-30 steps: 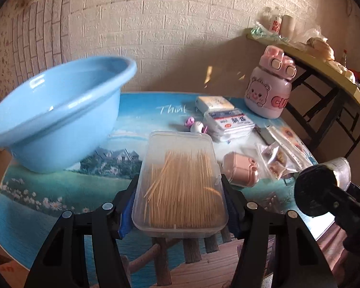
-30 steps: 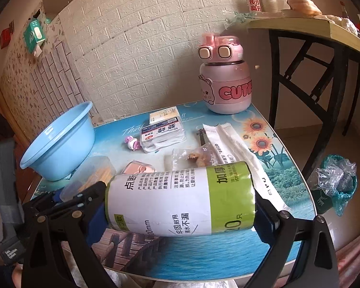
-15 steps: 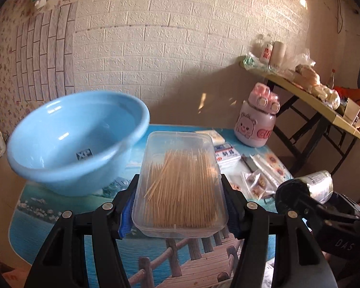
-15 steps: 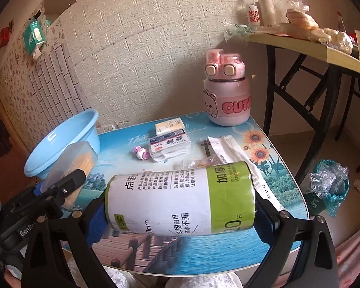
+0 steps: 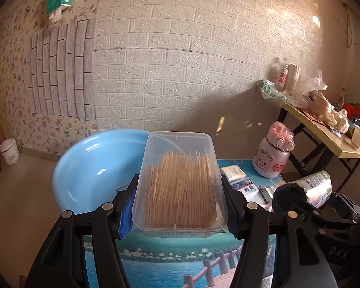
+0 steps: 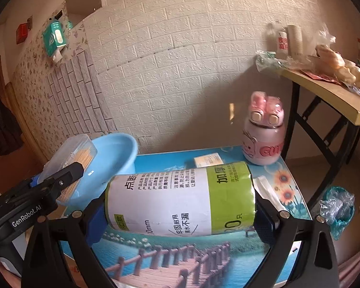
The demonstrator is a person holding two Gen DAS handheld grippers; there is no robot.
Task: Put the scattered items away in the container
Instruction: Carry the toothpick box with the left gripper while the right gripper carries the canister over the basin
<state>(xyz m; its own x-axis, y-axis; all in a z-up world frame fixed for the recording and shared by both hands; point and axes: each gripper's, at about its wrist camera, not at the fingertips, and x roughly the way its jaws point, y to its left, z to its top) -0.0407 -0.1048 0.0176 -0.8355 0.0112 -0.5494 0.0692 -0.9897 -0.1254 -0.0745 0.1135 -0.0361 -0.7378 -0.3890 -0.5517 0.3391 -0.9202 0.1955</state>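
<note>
My left gripper (image 5: 178, 206) is shut on a clear plastic box of toothpicks (image 5: 180, 187) and holds it in the air at the near edge of the light blue basin (image 5: 93, 172). The box (image 6: 72, 153) and the basin (image 6: 115, 153) also show in the right wrist view, at the left. My right gripper (image 6: 180, 204) is shut on a white and green roll of bags (image 6: 180, 201), lifted above the table (image 6: 180, 264), to the right of the basin. The roll also shows in the left wrist view (image 5: 314, 187).
A pink bear bottle (image 6: 264, 139) stands at the table's back right. Small packets (image 5: 237, 180) lie in the table's middle, and a white packet (image 6: 208, 160) lies behind the roll. A wooden side table (image 6: 336, 96) with food stands to the right. A brick wall is behind.
Both grippers have risen with their loads. The left one has carried the toothpick box up and toward the basin, whose inside now shows behind the box.
</note>
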